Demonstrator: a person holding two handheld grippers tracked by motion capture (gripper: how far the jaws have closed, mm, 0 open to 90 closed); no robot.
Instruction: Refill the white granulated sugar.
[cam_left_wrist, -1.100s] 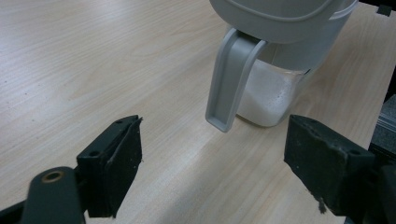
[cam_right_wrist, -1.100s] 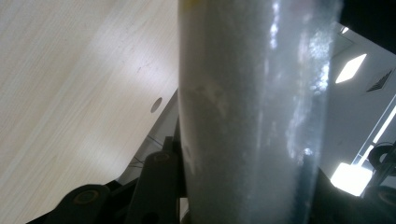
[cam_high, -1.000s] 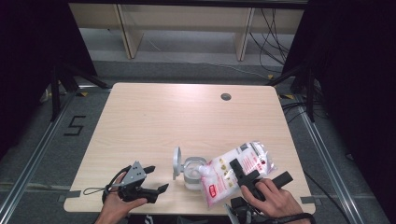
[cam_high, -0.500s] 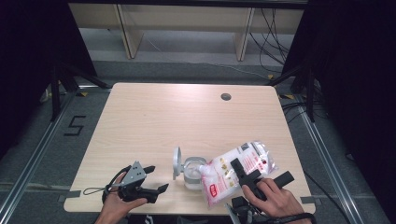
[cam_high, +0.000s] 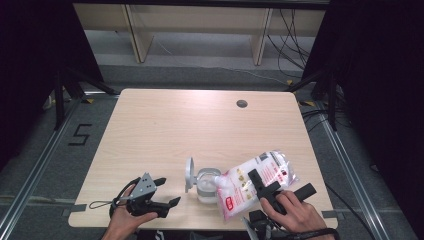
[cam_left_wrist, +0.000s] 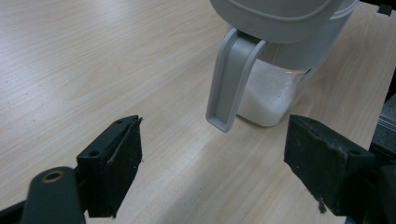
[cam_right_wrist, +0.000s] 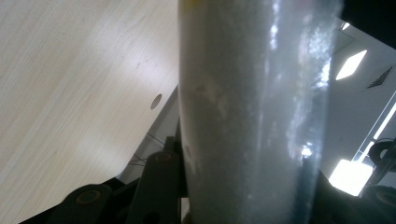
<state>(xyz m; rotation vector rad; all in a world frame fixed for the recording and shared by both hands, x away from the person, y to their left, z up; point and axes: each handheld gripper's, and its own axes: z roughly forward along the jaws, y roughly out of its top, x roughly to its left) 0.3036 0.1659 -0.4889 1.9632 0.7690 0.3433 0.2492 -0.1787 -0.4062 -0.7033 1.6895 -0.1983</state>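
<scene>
Work: I am tipping a bag (cam_high: 255, 182) of white grains into a jar (cam_high: 206, 184) at the near edge of the table (cam_high: 200, 125).
Bag: near right of the table, tilted, its low corner at the jar's mouth; the right tool's view shows clear film packed with grains.
Jar: just left of the bag; clear body, some white already at the bottom, grey lid (cam_high: 189, 174) flipped up on its left side, grey latch (cam_left_wrist: 231, 79) hanging down.
Right tool (cam_high: 265, 186): clamped across the bag's middle, jaws partly closed with the film bulging between them.
Left tool (cam_high: 162, 192): wide open, nothing between the jaws, resting near left, pointed at the jar.
Handling, my judgement: the bag is soft and slick, and its weight shifts as grains run toward the low corner. I would hold it mid-body, where it is fullest, not at the slack upper end.
Jar risk: it looks light, so a nudge from the bag could shift it; the left tool could steady its body.
</scene>
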